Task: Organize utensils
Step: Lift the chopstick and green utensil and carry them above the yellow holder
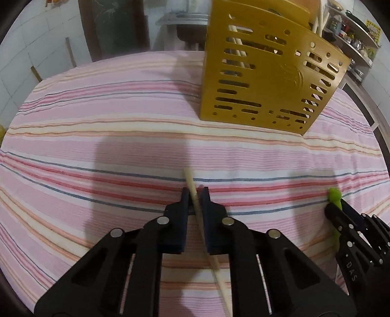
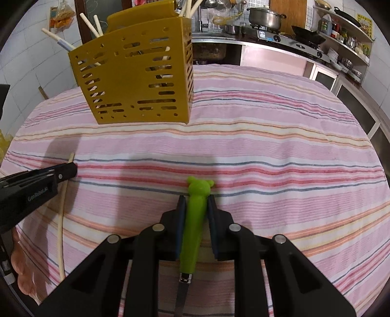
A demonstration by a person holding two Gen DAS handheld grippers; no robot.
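Note:
A mustard-yellow slotted utensil holder (image 1: 263, 73) stands at the far side of the striped tablecloth, with several cream chopsticks in it; it also shows in the right wrist view (image 2: 136, 73). My left gripper (image 1: 195, 195) is shut on a cream chopstick (image 1: 192, 185) that runs back between the fingers. It shows from the side in the right wrist view (image 2: 65, 170), with the chopstick (image 2: 61, 219) hanging below it. My right gripper (image 2: 196, 198) is shut on a utensil with a green bear-shaped handle (image 2: 195, 217); its metal end points back toward the camera. The green handle also shows in the left wrist view (image 1: 334, 196).
The pink striped tablecloth (image 2: 268, 151) covers the table. Behind it is a kitchen counter with a stove and a pot (image 2: 265, 17), and shelves of jars (image 2: 346, 31) on the right. A tiled wall is on the left.

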